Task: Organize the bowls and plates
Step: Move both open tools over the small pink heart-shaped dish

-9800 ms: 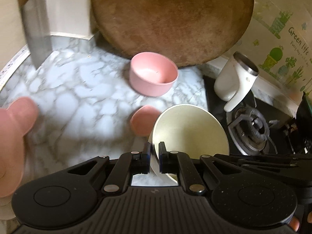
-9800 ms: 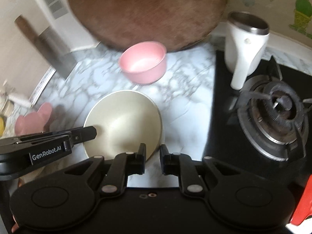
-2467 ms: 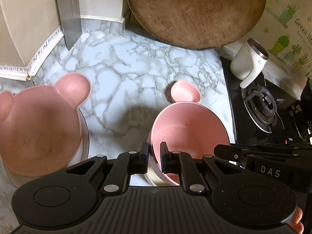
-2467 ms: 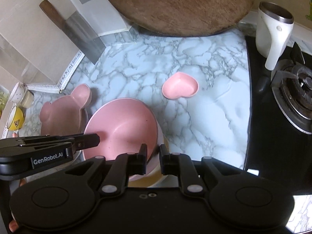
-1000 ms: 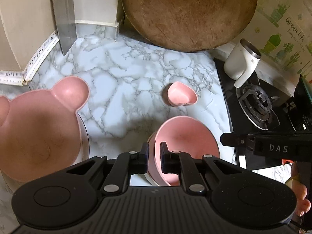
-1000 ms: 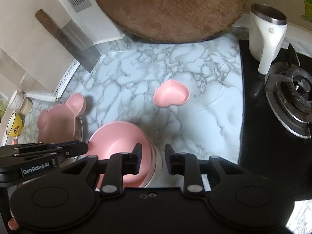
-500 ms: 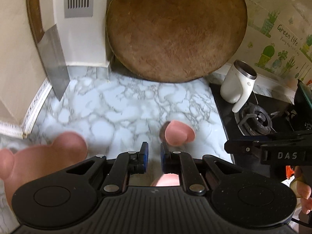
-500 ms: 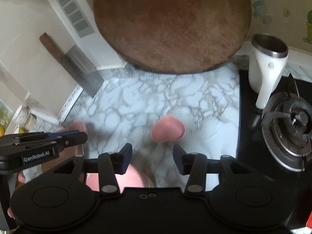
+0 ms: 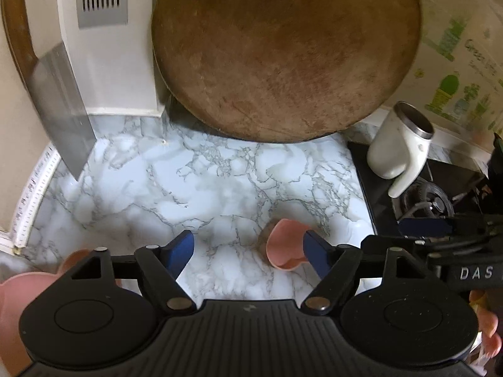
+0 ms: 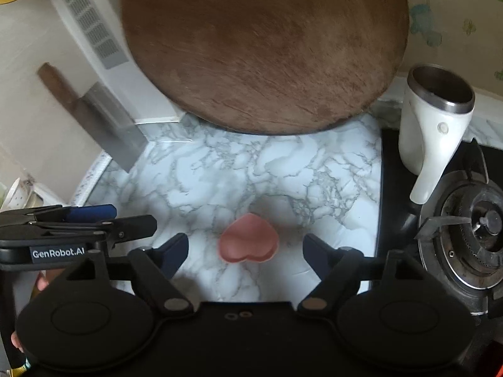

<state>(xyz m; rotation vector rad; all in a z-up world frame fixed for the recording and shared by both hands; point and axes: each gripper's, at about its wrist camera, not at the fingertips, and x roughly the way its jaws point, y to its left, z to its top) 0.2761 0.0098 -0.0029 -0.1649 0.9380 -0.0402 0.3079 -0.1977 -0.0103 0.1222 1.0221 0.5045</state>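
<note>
Far left of the left claw (image 9: 248,253), a cleaver (image 9: 61,113) leans blade-down against the wall, its edge resting on the marble tabletop (image 9: 188,188). Just beside the claw's left finger, at the frame's lower corner, the pink bear-shaped plate (image 9: 19,286) shows only an ear and part of its rim. The left claw stands wide, its jaws having just been opening, with nothing pressed between the pads.

Ahead of the left claw and toward its right finger sits the heart-shaped pink dish (image 9: 287,253), partly hidden behind that fingertip; whether they touch cannot be told. In the right wrist view the same dish (image 10: 248,242) lies on the tabletop between the fingers of the right claw (image 10: 246,251), clear of both. The right claw is also wide, its jaws having just been opening, holding nothing.

Beyond both claws a round wooden board (image 10: 264,50) leans against the wall. To the right of the right claw stand a white mug (image 10: 433,125) and a gas burner (image 10: 471,229) on the black hob.

Risk assessment: both claws converge on one small, shallow dish. A grip on its low, sloped rim is likely to slip or flick it across the smooth marble. The two claws sit close and could collide. A push rightward would send the dish toward the hob edge.
</note>
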